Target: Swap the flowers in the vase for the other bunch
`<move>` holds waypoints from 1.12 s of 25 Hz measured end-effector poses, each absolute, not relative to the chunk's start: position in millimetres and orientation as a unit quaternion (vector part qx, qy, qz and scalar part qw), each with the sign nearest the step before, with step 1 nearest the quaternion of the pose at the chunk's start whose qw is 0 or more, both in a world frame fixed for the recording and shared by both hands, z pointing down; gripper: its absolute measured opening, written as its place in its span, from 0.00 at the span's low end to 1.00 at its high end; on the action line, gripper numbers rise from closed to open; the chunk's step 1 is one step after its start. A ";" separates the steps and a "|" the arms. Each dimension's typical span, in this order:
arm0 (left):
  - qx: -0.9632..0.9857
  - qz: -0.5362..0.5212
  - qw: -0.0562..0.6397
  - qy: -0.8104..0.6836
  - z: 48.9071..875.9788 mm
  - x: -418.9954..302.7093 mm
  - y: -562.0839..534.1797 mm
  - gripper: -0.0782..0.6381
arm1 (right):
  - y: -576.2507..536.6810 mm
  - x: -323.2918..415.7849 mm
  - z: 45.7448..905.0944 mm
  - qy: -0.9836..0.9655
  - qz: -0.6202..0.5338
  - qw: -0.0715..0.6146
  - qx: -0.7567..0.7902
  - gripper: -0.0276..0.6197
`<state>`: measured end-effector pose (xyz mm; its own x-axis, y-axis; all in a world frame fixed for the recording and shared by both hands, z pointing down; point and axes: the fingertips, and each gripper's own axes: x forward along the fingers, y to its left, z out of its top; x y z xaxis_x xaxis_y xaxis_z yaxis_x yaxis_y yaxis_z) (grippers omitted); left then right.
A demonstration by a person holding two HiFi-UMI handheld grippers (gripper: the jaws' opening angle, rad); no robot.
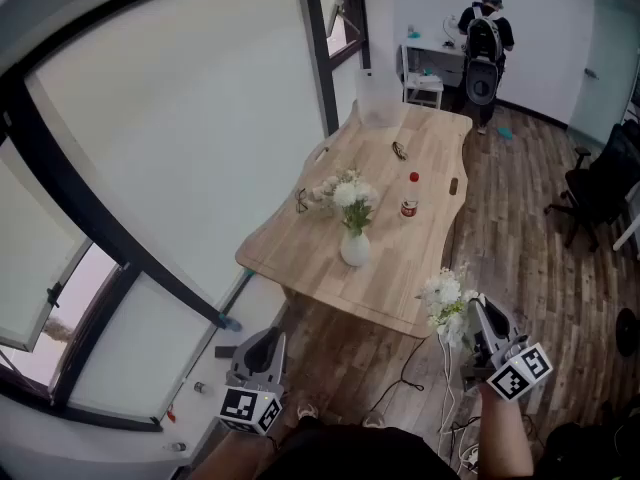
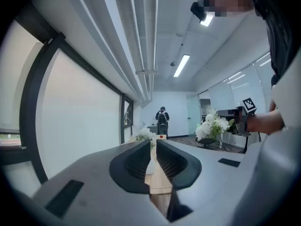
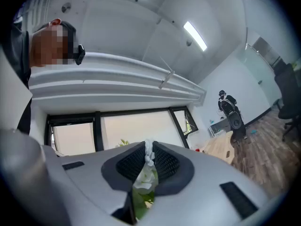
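A white vase (image 1: 354, 249) stands on the wooden table (image 1: 400, 288) with white flowers (image 1: 351, 196) in it. My right gripper (image 1: 472, 315) is off the table's near right corner, shut on the stems of a second bunch of white flowers (image 1: 443, 297). In the right gripper view the white and green stems (image 3: 146, 173) sit pinched between the jaws of the right gripper (image 3: 149, 149). My left gripper (image 1: 268, 338) hangs low at the near left, short of the table, its jaws almost together with nothing between them. The left gripper view shows the vase (image 2: 150, 166) through the narrow gap, and the held bunch (image 2: 212, 125) at the right.
On the table are a clear container (image 1: 378, 99), a red-lidded jar (image 1: 408, 208), a small red item (image 1: 414, 177) and glasses (image 1: 399, 151). A person with a backpack (image 1: 484, 40) stands at the far end. An office chair (image 1: 598, 183) stands right; cables (image 1: 440, 393) lie on the floor.
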<state>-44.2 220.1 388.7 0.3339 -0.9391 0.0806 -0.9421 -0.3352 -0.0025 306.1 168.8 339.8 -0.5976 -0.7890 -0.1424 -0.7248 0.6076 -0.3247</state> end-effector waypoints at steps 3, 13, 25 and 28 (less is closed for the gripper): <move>0.823 0.038 0.028 -0.566 396.5 -29.5 224.2 0.17 | 168.2 307.7 342.6 0.889 -0.119 0.136 -0.421 0.14; 0.825 0.048 0.022 -0.562 405.3 -13.1 217.6 0.17 | 155.5 307.3 358.0 0.894 -0.142 0.142 -0.401 0.14; 0.853 0.030 0.008 -0.520 389.9 -23.9 95.6 0.17 | 88.1 288.0 338.1 0.886 -0.114 0.152 -0.422 0.14; 0.871 0.025 0.003 -0.491 384.0 -19.6 53.9 0.17 | 65.4 281.7 337.3 0.876 -0.112 0.153 -0.443 0.14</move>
